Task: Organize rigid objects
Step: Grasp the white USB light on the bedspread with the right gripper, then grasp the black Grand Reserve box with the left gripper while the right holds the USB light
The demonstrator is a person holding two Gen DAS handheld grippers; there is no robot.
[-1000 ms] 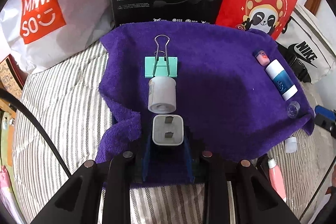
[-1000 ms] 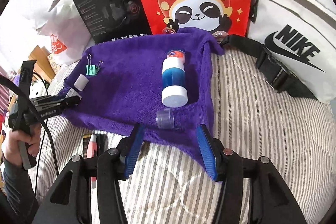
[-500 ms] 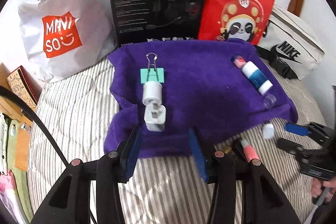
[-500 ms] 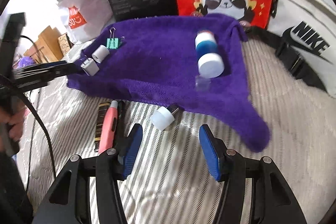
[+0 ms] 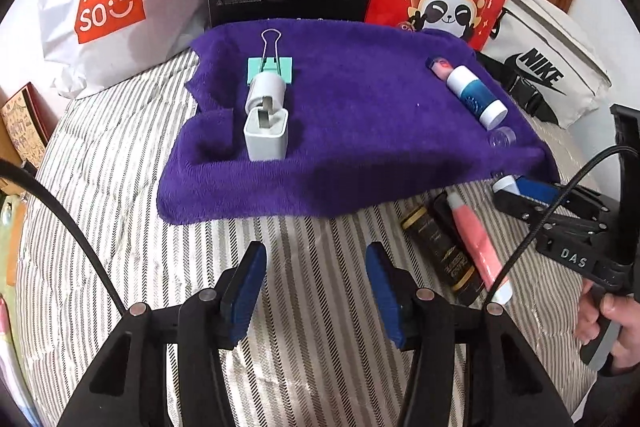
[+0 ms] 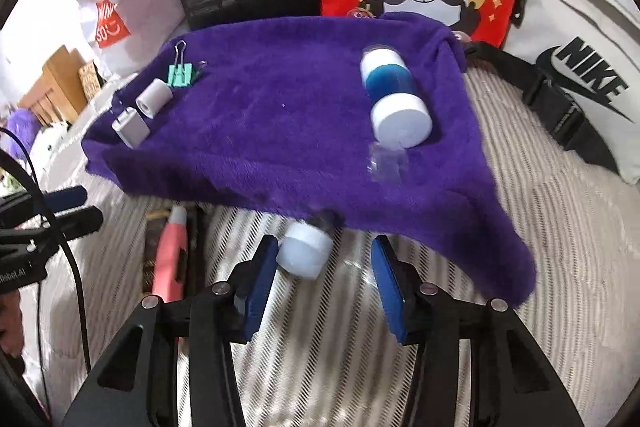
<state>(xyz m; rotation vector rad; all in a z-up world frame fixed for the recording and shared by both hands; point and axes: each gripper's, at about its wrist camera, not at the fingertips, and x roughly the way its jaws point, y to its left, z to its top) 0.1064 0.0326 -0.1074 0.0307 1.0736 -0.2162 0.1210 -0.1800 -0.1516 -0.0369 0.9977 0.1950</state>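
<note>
Things on the purple towel [image 5: 360, 131] look about half sorted. 3 sit in a row there: green clip [image 5: 270, 70], white roll [image 5: 265, 94], white plug [image 5: 266, 133]. A blue bottle [image 5: 475, 98] lies apart. Still on the bed: a pink tube [image 5: 476, 239] and a white-capped bottle [image 6: 306, 251]. The right tool [image 6: 320, 277] is wide open around that bottle. The left tool [image 5: 316, 287] is wide open, holding nothing.

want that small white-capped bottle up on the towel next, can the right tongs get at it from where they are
Probably yes. The right tongs are open, and the small white-capped bottle lies on the striped bedding between their fingers, close to the left one. Only its far end tucks under the purple towel edge; nothing else blocks it.
</note>
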